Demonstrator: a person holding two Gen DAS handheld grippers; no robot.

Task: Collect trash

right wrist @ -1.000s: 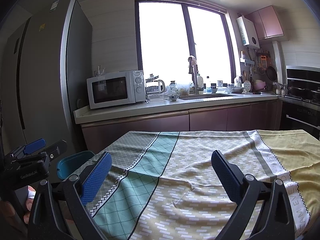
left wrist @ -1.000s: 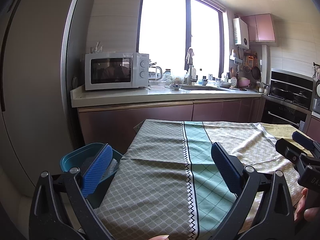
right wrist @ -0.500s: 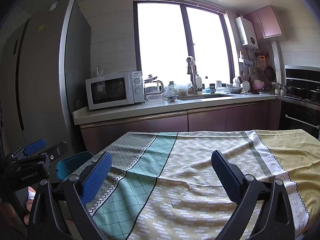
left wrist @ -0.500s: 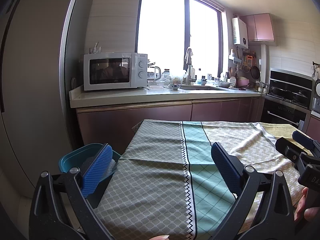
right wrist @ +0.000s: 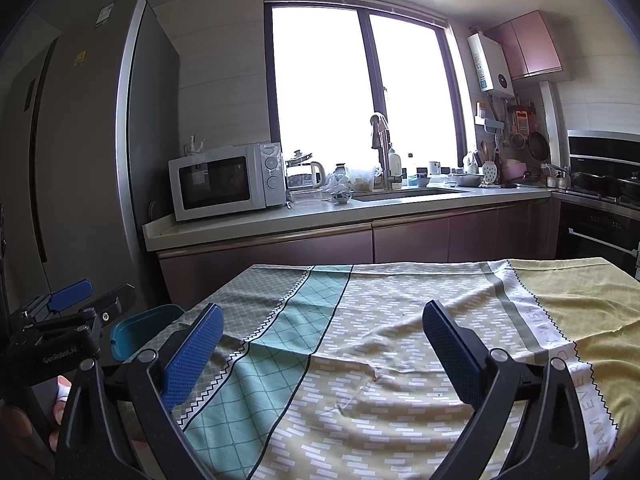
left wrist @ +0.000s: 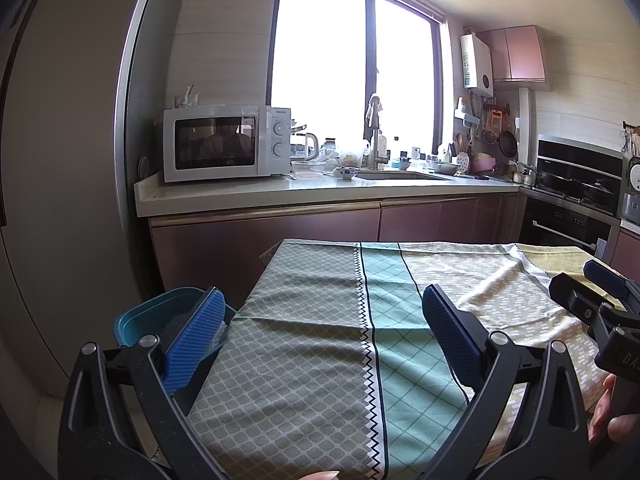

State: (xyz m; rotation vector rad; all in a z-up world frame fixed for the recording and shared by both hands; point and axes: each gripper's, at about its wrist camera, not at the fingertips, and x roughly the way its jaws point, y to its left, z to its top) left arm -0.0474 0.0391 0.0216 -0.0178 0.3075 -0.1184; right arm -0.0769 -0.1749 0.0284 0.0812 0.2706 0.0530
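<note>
A teal trash bin (left wrist: 152,316) stands on the floor at the table's left edge, with something pale inside; it also shows in the right wrist view (right wrist: 138,328). The table carries a patterned cloth (left wrist: 320,320) with no loose trash showing on it. My left gripper (left wrist: 320,340) is open and empty, held above the cloth's left part. My right gripper (right wrist: 322,354) is open and empty above the cloth's middle. Each gripper shows at the edge of the other's view: the right one (left wrist: 600,304) and the left one (right wrist: 68,316).
A counter (left wrist: 320,192) runs along the far wall with a white microwave (left wrist: 226,142), a kettle, a sink and dishes. A tall grey fridge (right wrist: 80,160) stands at the left. An oven (left wrist: 572,200) stands at the right. A gap separates table and counter.
Both grippers have tilted up and pulled back slightly, so the scene sits a little lower in the views. Both stay open and empty.
</note>
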